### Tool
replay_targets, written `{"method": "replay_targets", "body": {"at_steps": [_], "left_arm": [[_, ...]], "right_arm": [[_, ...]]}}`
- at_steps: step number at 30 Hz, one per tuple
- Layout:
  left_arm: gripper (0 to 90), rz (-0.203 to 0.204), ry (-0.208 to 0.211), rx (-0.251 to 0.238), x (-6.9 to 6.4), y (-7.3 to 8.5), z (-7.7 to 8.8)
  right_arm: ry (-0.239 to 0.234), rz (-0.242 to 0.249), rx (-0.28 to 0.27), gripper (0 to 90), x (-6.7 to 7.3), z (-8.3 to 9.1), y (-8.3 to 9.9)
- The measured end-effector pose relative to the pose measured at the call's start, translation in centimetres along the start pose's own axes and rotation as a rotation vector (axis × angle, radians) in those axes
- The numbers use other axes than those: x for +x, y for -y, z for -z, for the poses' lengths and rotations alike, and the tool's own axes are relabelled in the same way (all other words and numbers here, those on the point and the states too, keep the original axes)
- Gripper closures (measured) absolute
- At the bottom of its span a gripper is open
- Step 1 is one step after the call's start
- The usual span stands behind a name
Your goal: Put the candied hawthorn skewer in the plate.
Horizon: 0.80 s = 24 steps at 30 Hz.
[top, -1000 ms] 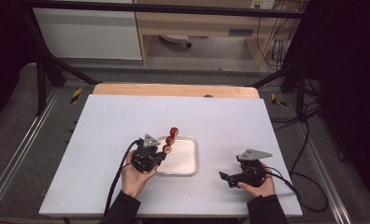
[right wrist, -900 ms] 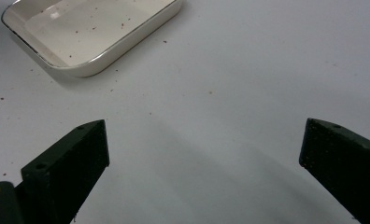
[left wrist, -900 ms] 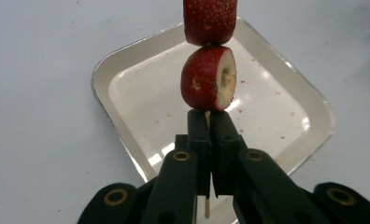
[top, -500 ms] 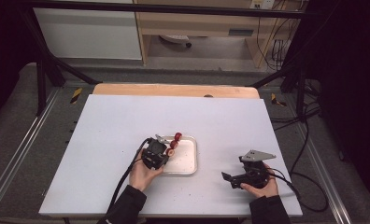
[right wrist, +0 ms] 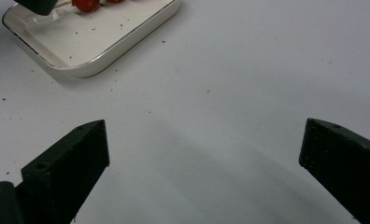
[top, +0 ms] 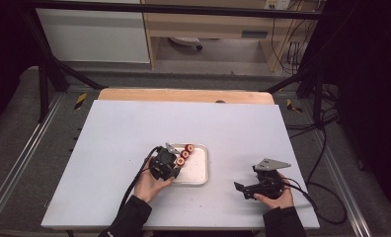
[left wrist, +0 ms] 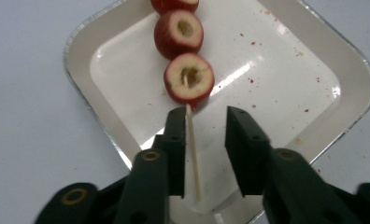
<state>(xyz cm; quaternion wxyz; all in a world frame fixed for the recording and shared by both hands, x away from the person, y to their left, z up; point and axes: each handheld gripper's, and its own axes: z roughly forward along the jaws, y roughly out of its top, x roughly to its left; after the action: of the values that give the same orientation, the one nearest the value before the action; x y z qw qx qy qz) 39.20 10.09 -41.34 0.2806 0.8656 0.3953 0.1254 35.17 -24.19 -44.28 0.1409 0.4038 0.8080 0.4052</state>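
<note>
A wooden skewer [left wrist: 192, 154] threaded with three cored red fruit pieces [left wrist: 188, 80] lies in the white tray [left wrist: 346, 93]. Its bare stick end runs between the jaws of my left gripper [left wrist: 205, 121], close beside the left jaw. The jaws have just been opening and a clear gap shows on the stick's other side, so nothing presses on it. In the high view the left gripper [top: 171, 165] sits at the tray's [top: 199, 170] left edge with the fruit [top: 185, 153] just beyond it. My right gripper [right wrist: 204, 144] stands wide open over bare table, to the right of the tray [right wrist: 103, 56].
The white table [top: 109, 148] has small red crumbs scattered near the tray. A wooden board [top: 183, 95] lines the far edge. Cables trail from both grippers toward the person's side. Dark floor and metal rails surround the table.
The left gripper brought the skewer down from a raised, tilted hold to lie in the tray, and its jaws parted from the stick. The right gripper stayed in place.
</note>
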Motion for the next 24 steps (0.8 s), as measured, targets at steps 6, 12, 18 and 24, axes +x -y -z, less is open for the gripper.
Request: {"method": "replay_targets", "body": {"at_steps": [6,12,18,24], "left_arm": [[36.4,-0.054,0.084,-0.057,1.1,1.0,2.4],[17.9,-0.094,0.091,-0.11,3.1,3.6,4.2],[12.5,-0.059,0.052,-0.125,5.3,7.2,5.2],[11.0,0.008,0.026,-0.17,7.2,10.7,5.9]], "right_arm": [[0.003,-0.013,-0.004,1.4,-0.1,0.2,-0.1],[0.004,-0.014,0.001,1.1,-0.2,0.2,0.0],[0.005,-0.024,0.005,1.0,-0.4,0.2,0.1],[0.005,-0.026,0.015,1.0,-0.5,0.2,0.3]]}}
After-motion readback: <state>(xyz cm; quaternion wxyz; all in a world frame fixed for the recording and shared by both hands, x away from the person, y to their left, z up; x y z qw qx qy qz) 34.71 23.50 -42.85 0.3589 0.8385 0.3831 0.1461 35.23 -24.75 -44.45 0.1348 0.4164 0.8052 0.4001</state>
